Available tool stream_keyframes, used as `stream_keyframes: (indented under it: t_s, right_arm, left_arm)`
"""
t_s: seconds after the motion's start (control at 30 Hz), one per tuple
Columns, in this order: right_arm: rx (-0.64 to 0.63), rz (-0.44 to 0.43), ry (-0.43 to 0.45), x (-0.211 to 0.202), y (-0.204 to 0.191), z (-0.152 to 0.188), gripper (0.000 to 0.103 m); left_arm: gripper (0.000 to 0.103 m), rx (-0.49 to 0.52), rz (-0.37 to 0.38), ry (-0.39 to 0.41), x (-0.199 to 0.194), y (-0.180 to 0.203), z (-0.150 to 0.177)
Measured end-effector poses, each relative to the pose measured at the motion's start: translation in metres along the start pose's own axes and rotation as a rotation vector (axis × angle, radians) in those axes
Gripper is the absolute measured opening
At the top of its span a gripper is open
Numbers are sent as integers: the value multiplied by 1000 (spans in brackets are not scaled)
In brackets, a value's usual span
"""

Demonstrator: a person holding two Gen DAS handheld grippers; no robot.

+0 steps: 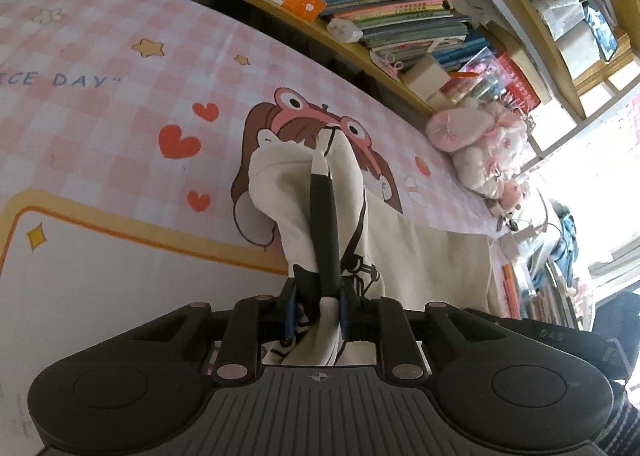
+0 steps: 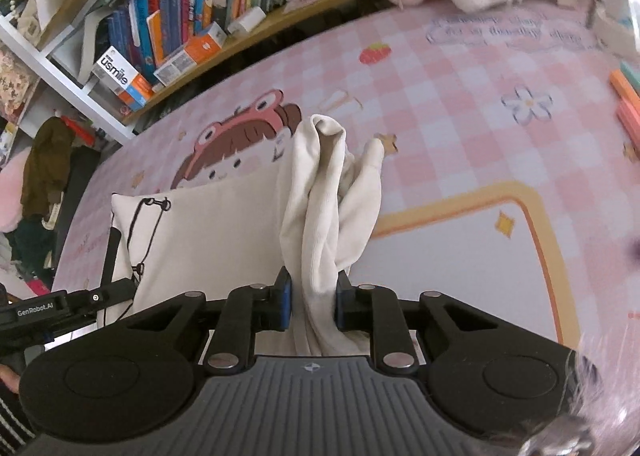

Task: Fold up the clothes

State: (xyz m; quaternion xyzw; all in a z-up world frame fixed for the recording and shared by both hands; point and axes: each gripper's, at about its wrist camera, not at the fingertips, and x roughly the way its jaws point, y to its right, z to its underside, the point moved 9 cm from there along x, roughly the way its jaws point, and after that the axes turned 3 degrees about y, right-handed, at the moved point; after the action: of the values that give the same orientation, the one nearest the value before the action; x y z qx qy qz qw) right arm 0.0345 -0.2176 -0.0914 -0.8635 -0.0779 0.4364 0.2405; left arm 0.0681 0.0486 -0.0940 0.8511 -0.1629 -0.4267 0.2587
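Gripping bunched cream garment (image 2: 224,232): left gripper (image 1: 324,160) & right gripper (image 2: 314,296) both clenched on it, above pink mat (image 2: 460,104).

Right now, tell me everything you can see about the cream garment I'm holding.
The cream garment looks like soft knit cotton with a fine rib and a black line drawing printed on it. Part lies flat on the pink checked mat; the rest is lifted in bunched folds. The right gripper is shut on a gathered, twisted handful, a sleeve-like end drooping beyond it. The left gripper is shut on another fold near the print.
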Motion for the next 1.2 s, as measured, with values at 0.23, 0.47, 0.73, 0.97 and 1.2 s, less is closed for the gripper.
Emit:
stream_keyframes:
  t_s: [0.23, 0.47, 0.73, 0.97, 1.2]
  right_arm:
    - [25, 31, -14, -2, 12, 7, 40]
    - [36, 2, -31, 3, 13, 7, 33]
    - [35, -14, -17, 0, 7, 6, 19]
    - [46, -40, 18, -12, -2, -1, 17]
    - [1, -51, 53, -21, -18, -9, 16]
  left_arm:
    - [27, -9, -17, -30, 5, -6, 3]
    - [28, -46, -17, -48, 16, -12, 7]
    - [17, -57, 7, -11, 8, -7, 6]
    - [16, -48, 49, 14, -3, 5, -4]
    - [16, -49, 77, 39, -11, 7, -15]
